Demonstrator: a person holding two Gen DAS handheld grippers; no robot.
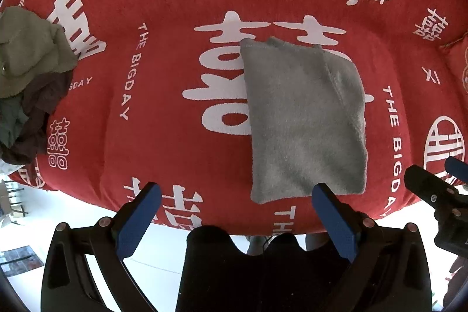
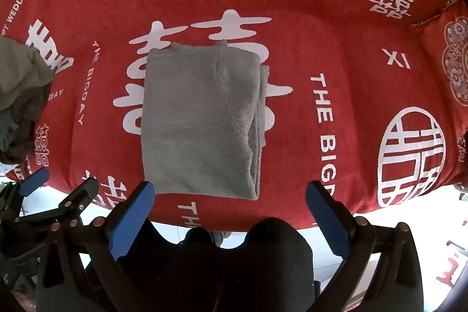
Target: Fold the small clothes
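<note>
Folded into a tall rectangle: a grey fleecy garment [image 2: 201,122], flat on the red bedspread printed with white double-happiness characters [image 2: 336,28], near its front edge. Hovering short of that lower hem, clear of the cloth: the left gripper [image 1: 235,212] and the right gripper [image 2: 229,209], blue pads spread wide, nothing between them. Layered edges bunched along the garment's right side. Heaped at the far left of the spread: a loose pile of olive, brown and teal clothes [image 1: 26,78], unfolded. Judged from the lie of things: lengthwise folds done, one crosswise fold probably left. Called for next: a pinch at each lower corner, then a carry toward the top edge, layers kept aligned.
</note>
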